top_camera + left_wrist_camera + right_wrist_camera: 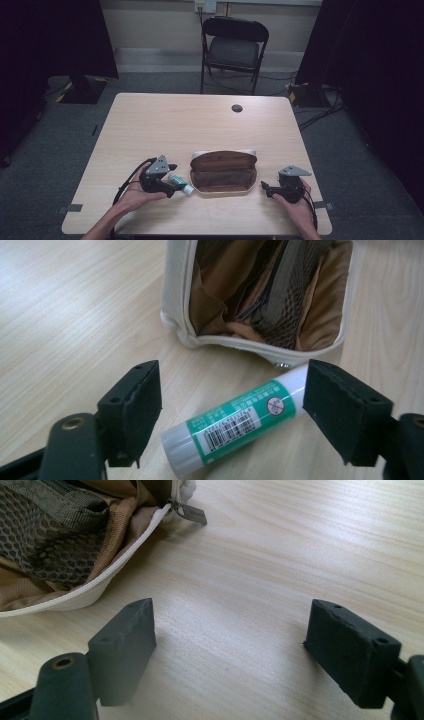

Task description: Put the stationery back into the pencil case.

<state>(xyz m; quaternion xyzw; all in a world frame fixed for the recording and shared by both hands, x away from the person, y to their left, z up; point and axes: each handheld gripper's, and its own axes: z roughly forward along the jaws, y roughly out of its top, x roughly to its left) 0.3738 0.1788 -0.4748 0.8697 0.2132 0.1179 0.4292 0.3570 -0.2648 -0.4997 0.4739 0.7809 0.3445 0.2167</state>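
Lying open on the pale wooden table (150, 125), the pencil case (223, 172) serves as the landmark for everything else: it is a cream-edged pouch with a brown lining, unzipped and spread flat toward the near edge. Just beside its left end lies the glue stick (180, 183), a white tube with a green label and a barcode, resting on the table on its side. In the left gripper view the glue stick (235, 422) runs slantwise, its far end close under the rim of the pencil case (260, 295), whether touching it or not cannot be told. The left hand-held gripper (172, 181) sits left of the pencil case, and its two black jaws stand on either side of the glue stick; the right jaw is at the tube's far end, the left jaw is clear of the near cap, so the grip is released and the tube is not pinched. The right hand-held gripper (265, 186) rests well to the right of the pencil case, pointing toward it, jaws spread wide over bare wood with nothing between them. In the right gripper view the zipper pull (192, 512) lies on the table at the corner of the pencil case (60, 545). Behind the table, beyond the pencil case, stands a black folding chair (234, 47).
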